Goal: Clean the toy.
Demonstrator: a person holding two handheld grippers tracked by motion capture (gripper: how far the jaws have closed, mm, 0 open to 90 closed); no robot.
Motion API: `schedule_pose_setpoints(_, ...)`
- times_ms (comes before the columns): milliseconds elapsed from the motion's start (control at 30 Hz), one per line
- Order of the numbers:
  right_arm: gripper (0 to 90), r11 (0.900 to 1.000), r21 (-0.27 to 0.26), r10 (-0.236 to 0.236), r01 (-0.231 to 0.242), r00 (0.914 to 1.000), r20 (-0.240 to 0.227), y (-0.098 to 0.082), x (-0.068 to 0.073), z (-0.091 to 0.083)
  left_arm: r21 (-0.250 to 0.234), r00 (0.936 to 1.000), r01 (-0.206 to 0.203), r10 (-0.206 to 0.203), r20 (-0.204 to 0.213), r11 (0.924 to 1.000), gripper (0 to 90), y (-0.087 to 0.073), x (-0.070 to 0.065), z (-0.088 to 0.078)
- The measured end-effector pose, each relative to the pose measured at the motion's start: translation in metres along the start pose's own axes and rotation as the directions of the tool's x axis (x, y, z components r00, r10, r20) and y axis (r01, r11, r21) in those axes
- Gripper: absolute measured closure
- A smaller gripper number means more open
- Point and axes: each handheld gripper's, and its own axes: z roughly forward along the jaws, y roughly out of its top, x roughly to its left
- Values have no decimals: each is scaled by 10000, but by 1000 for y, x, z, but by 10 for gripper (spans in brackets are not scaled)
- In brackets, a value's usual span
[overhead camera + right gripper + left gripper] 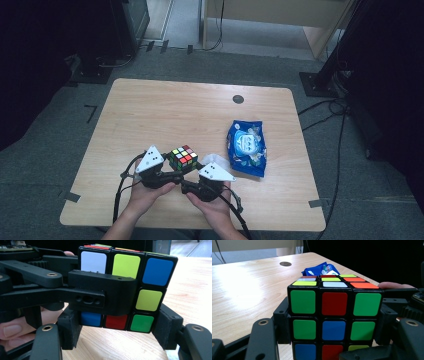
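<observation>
A scrambled puzzle cube (183,157) is held just above the wooden table (165,110) near its front edge. My left gripper (175,170) comes in from the left and is shut on it. In the left gripper view the pads press the middle layer of the cube (334,315) from both sides, left gripper (334,331). My right gripper (192,175) comes from the right. Its pads (71,331) clamp the bottom layer of the cube (150,300), right gripper (117,331). A jaw of the left gripper crosses the cube's face in that view.
A blue wipes packet (246,147) lies right of the cube, also seen behind it (318,268). A white tissue (212,158) pokes out beside it. A round cable hole (238,99) sits near the far edge. Dark stands and cables ring the table.
</observation>
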Motion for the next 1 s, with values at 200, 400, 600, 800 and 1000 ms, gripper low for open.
schedule_pose_setpoints(200,337,9987,15,-517,517,9986,-147,0,-3,0,142,9998,87,-90,199,9999,335,1,3,-1)
schedule_pose_setpoints(400,345,9644,80,-2646,2645,9638,321,-1,-4,-4,730,9974,432,-472,535,9964,322,7,6,-3)
schedule_pose_setpoints(600,346,8973,286,-4414,4404,8953,603,-5,-3,-5,1442,9959,677,-755,498,9872,322,12,6,-1)
schedule_pose_setpoints(800,346,8202,614,-5721,5688,8149,929,-10,1,-3,1922,9934,931,-1040,474,9769,319,12,8,3)
schedule_pose_setpoints(1000,346,7317,888,-6816,6758,7245,1020,-14,6,-1,2367,9932,817,-988,613,9681,327,10,10,5)
